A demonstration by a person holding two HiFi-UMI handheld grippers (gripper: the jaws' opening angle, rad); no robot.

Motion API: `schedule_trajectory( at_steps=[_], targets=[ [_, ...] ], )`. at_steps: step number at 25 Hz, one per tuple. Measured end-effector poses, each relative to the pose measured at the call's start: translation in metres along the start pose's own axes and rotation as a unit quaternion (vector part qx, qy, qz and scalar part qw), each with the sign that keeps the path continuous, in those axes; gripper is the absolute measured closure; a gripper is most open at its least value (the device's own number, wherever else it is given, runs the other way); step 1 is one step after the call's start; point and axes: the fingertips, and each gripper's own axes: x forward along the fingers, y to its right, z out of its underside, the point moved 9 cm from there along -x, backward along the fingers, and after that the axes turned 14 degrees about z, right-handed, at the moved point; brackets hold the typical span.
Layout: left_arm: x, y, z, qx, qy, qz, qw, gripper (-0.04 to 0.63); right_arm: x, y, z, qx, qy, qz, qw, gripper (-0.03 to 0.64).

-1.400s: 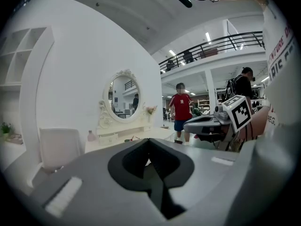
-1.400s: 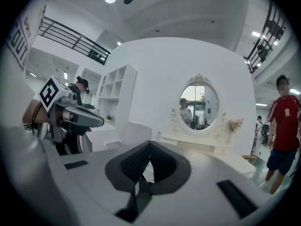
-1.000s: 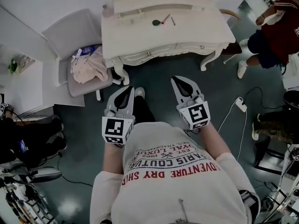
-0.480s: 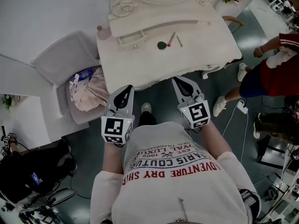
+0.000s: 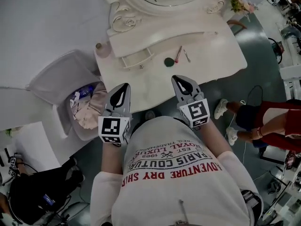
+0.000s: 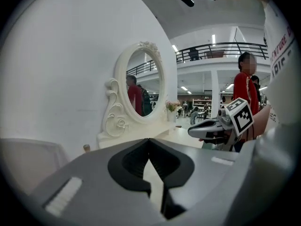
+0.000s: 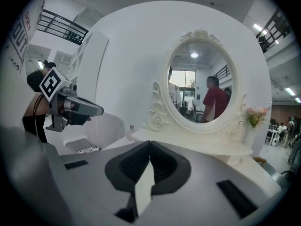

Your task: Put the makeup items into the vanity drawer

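On the white vanity top [image 5: 146,84] lie a round green item [image 5: 169,61], a pink stick [image 5: 178,53] and a thin grey stick [image 5: 186,55]. A small drawer front [image 5: 136,60] with knobs sits in the raised shelf behind them. My left gripper [image 5: 124,86] reaches over the vanity's front edge, shut and empty. My right gripper [image 5: 181,79] is beside it, nearer the items, also shut with nothing held. In the left gripper view the jaw tips [image 6: 149,140] meet before the oval mirror [image 6: 141,86]. The right gripper view shows closed tips [image 7: 149,143] too.
A grey chair [image 5: 56,86] with clothes and a blue bottle [image 5: 83,92] stands left of the vanity. A small bottle [image 5: 101,47] and flowers [image 5: 241,4] sit on the shelf. A person in red [image 5: 275,119] stands at the right, another person at the lower left [image 5: 42,199].
Both grippers have come forward from above the floor to over the vanity's front edge. The vanity now fills more of the view. Both stay shut.
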Motion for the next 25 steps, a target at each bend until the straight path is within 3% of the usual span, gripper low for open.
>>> schedule_trajectory(
  at_steps=[6,12,22,25],
  targets=[
    [0.020,-0.018,0.006,-0.025,0.001,0.003,0.9997,0.584,0.045,0.015,0.001,-0.011,-0.028,-0.016,0.999,0.609],
    [0.046,-0.029,0.006,-0.044,-0.002,-0.044,0.9981,0.584,0.095,0.037,0.014,-0.023,-0.072,-0.076,0.994,0.609],
    [0.096,-0.036,0.019,-0.091,-0.032,-0.112,0.9890,0.584,0.156,0.071,0.065,-0.042,-0.203,-0.199,0.958,0.606],
    [0.107,-0.032,0.025,-0.102,-0.039,-0.132,0.9852,0.584,0.169,0.075,0.085,-0.052,-0.234,-0.232,0.943,0.532]
  ],
)
